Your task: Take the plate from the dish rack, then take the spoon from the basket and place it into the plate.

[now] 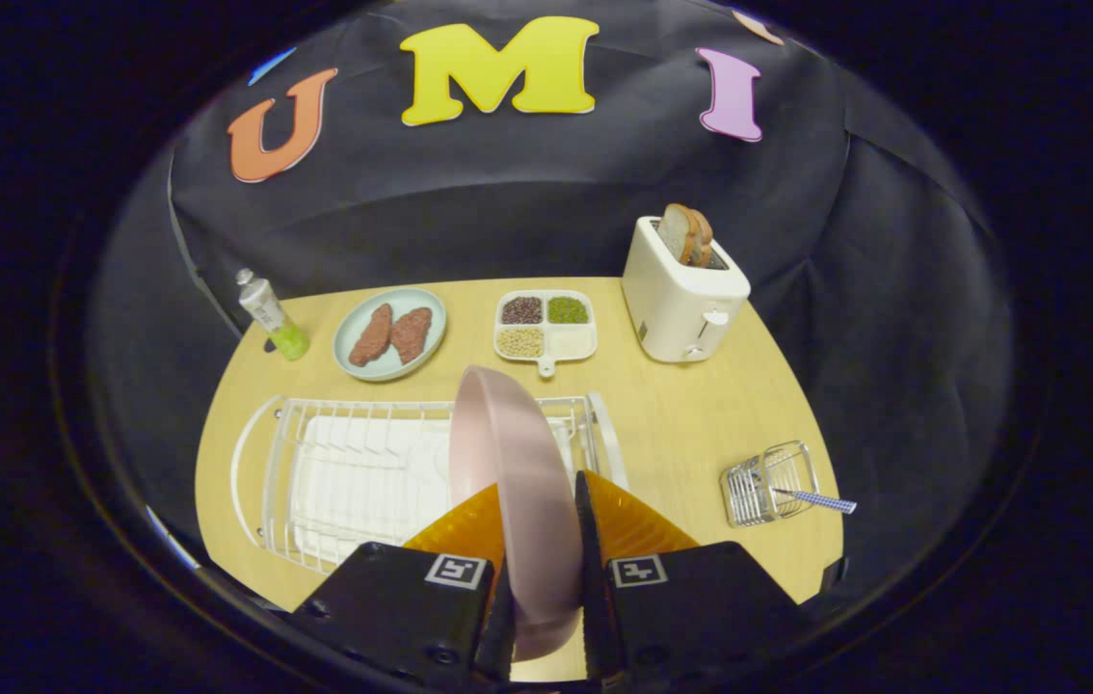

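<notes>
Gripper view puts the dish rack (363,472) on the tabletop (681,424) as the landmark for everything else. Behind the rack's left end stands a small bottle (269,314); behind its middle sits a pale dish with two brown patties (390,333), then a divided tray of grains (546,326), and behind its right end a toaster (683,289) with bread in the slot. The rack's own slots look empty. At its right end the pink plate (508,453) is held on edge, upright, with the hand-held gripper (542,501) closed onto its rim, one finger pressing each face. I judge the first step nearly done: the plate appears lifted clear of the rack but has not been set down flat anywhere. Well to the right of the rack lies the wire basket (770,484), tipped on its side, with the spoon (814,498) poking out of its mouth, untouched. Setting the plate down, fetching the spoon and placing it remain.
</notes>
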A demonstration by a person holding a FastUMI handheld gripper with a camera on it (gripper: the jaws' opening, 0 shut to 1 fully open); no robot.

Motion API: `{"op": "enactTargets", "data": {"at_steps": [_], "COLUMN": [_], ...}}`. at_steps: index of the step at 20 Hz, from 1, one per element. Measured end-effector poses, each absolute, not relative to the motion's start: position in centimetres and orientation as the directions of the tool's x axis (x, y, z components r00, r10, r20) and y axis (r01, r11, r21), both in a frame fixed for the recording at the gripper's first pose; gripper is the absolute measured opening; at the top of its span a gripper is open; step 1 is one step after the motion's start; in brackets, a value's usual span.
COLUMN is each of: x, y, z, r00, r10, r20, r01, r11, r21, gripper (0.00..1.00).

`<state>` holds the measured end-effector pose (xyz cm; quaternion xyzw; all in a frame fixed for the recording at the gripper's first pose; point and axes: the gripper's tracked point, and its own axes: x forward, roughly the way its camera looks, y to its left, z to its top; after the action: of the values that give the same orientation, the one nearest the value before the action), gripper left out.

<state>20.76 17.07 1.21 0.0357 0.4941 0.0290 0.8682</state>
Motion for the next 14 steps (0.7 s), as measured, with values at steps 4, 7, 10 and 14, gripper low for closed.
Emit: {"op": "enactTargets", "data": {"at_steps": [4, 7, 10, 14], "x": [15.3, 11.3, 7.5, 3.9], "y": [16.4, 15.4, 14.1, 12.6], "z": [0.5, -1.3, -4.7, -9.8], "r00": [0.514, 0.504, 0.487, 0.432], "r10": [0.241, 0.344, 0.401, 0.471], "r20": [-0.823, -0.792, -0.776, -0.769], "r01": [-0.098, -0.121, -0.102, -0.025], "r11": [0.97, 0.936, 0.908, 0.858], "r21": [0.223, 0.329, 0.406, 0.512], "gripper": [0.33, 0.33, 0.33, 0.33]}}
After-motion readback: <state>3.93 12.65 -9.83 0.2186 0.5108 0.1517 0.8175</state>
